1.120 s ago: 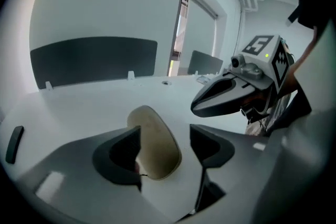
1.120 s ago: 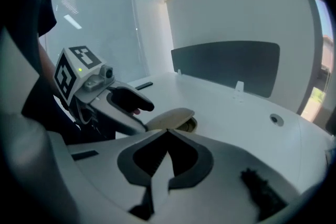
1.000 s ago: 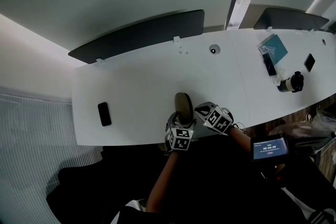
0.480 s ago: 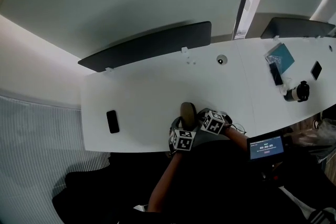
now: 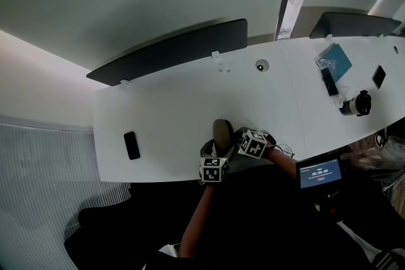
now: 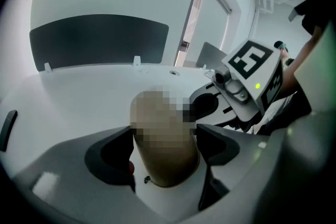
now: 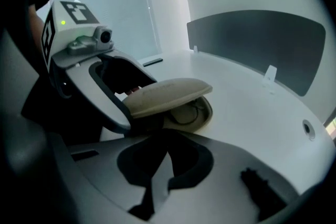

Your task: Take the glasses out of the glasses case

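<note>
From the head view we see a white table [image 5: 164,104] with the glasses case [image 5: 221,134] lying close to its near edge. The left gripper [image 5: 213,152] reaches to the case's near end. The right gripper [image 5: 240,136] sits just beside the case on its right. A black phone [image 5: 131,145] lies well apart to the left, and a dark panel [image 5: 171,50] stands along the far edge.

In the left gripper view we see the beige case between the jaws, which are set wide and have just been closing. Both sides of the case meet the jaws, so this gripper holds it. The right gripper shows just beyond, to the right.

In the right gripper view we see its jaws pressed together with nothing between them. Ahead, the case's lid [image 7: 168,93] is lifted a little. The glasses [image 7: 185,113] lie inside the lower shell, showing as a thin dark frame. The left gripper's jaw wraps the case's left end.
</note>
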